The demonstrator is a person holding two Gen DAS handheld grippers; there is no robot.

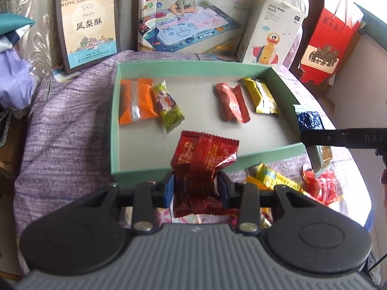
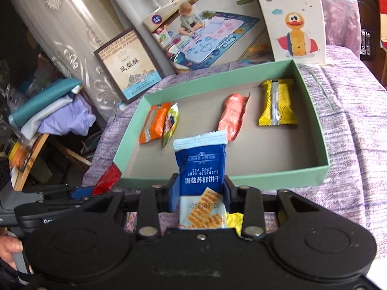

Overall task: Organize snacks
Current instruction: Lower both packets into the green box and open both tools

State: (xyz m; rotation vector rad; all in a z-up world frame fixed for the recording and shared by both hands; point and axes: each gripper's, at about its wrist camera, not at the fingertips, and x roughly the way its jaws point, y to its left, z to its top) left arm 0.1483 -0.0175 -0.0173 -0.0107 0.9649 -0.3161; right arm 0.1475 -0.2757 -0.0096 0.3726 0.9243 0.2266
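Left wrist view: close above the near edge of the green tray (image 1: 193,68), looking forward and steeply down along its jaws toward the boxes behind the far edge. Right wrist view: close at the tray (image 2: 312,111), nearer its right near corner, angled toward the far-left corner. Both share the tray interior and the duck box (image 1: 271,36) (image 2: 292,17)

A lived-in home: toy boxes (image 1: 188,17) behind the purple-clothed worktop (image 1: 72,120), patterned curtain (image 2: 60,24), folded laundry (image 2: 48,111) beside it.
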